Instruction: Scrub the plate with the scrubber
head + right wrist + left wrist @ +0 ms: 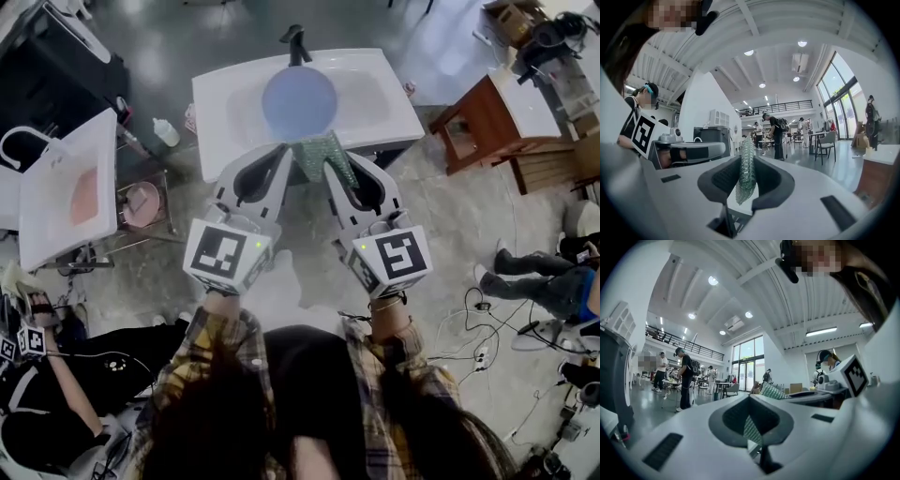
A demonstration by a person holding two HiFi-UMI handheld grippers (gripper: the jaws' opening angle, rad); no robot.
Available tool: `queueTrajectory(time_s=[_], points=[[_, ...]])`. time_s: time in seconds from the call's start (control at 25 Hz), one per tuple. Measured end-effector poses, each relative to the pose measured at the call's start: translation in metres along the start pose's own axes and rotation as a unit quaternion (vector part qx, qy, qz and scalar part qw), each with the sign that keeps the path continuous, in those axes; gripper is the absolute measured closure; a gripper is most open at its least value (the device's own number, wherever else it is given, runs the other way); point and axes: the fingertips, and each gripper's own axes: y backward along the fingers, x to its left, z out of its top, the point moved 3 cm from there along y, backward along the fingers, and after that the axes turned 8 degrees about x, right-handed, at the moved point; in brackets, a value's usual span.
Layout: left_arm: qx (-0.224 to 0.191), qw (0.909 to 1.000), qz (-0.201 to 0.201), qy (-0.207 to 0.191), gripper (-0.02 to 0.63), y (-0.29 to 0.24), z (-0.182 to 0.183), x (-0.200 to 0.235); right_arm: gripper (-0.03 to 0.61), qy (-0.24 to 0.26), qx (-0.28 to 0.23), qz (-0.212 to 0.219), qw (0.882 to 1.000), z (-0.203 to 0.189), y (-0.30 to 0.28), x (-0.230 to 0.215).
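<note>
Plate [298, 101] is lying in the white sink [380, 111], ahead of both grippers' tips (apparently untouched, though the overlap is making that hard to judge). The right gripper [747, 161] is clamping the green mesh scrubber [325, 159] edge-on. The left gripper [751, 401] is sitting closed as well, seemingly pinching a corner of that mesh. The scrubber is looking soft, light and floppy. The plate is probably stiff, smooth, slick when wet and breakable, so its near rim is looking like the place to grip.
</note>
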Motion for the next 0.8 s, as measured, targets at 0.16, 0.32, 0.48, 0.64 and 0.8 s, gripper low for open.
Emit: queueTrajectory(time_s=[0.16, 0.32, 0.48, 0.64, 0.8], points=[[0.001, 1.0000, 0.006, -0.005, 0.598, -0.019, 0.003, 0.035, 0.485, -0.001, -0.002, -0.001, 1.000, 0.008, -0.038, -0.011], [0.002, 1.0000, 0.003, -0.007, 0.598, -0.034, 0.003, 0.065, 0.485, -0.001, -0.004, -0.008, 1.000, 0.015, -0.070, -0.019], [0.008, 1.0000, 0.003, -0.002, 0.598, -0.043, -0.005, 0.090, 0.485, -0.004, -0.002, -0.022, 1.000, 0.015, -0.090, -0.027], [0.018, 0.9998, 0.002, 0.007, 0.598, -0.054, -0.014, 0.106, 0.485, -0.007, 0.008, -0.031, 0.999, 0.012, -0.105, -0.039], [0.026, 0.9995, 0.013, 0.013, 0.598, -0.067, -0.019, 0.121, 0.485, -0.007, 0.015, -0.025, 1.000, 0.012, -0.123, -0.052]])
